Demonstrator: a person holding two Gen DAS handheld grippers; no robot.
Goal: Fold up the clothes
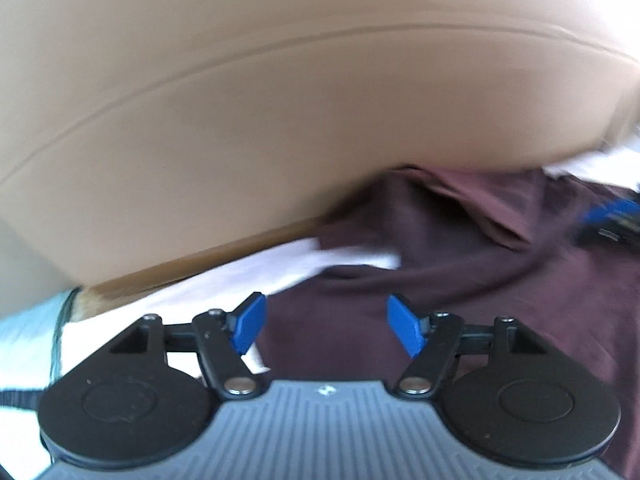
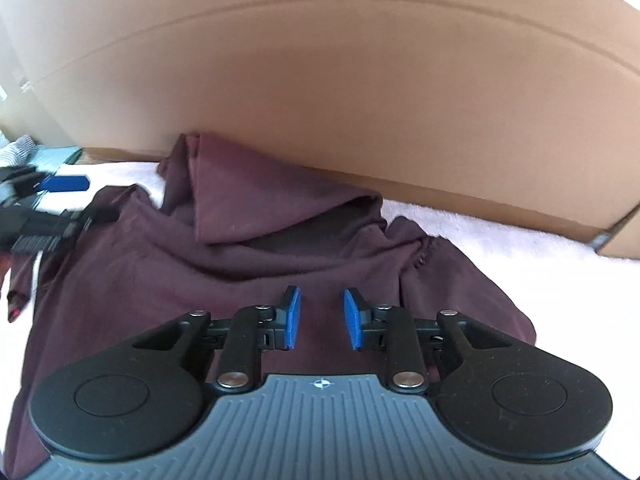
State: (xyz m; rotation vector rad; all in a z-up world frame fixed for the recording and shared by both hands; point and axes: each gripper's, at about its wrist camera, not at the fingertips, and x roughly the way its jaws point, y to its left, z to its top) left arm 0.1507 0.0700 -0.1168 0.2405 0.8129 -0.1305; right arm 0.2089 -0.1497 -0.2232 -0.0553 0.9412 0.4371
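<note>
A maroon garment [image 2: 248, 264] lies crumpled on a white fluffy cover [image 2: 500, 236], with a folded flap bunched up against the box behind it. My right gripper [image 2: 323, 319] hovers over the garment's near middle. Its blue pads stand a narrow gap apart and no cloth is pinched between them. My left gripper [image 1: 326, 326] is over the garment's [image 1: 460, 280] left edge, open wide with nothing between its pads. In the right wrist view, one of the left gripper's blue fingers [image 2: 64, 183] shows at the far left. The right gripper's blue parts [image 1: 612, 214] show blurred at the left wrist view's right edge.
A tall tan cardboard box wall [image 2: 320, 80] stands right behind the garment and fills the upper part of both views. A striped cloth [image 2: 18, 148] and a pale blue item [image 2: 52, 156] lie at the far left. White cover extends to the right of the garment.
</note>
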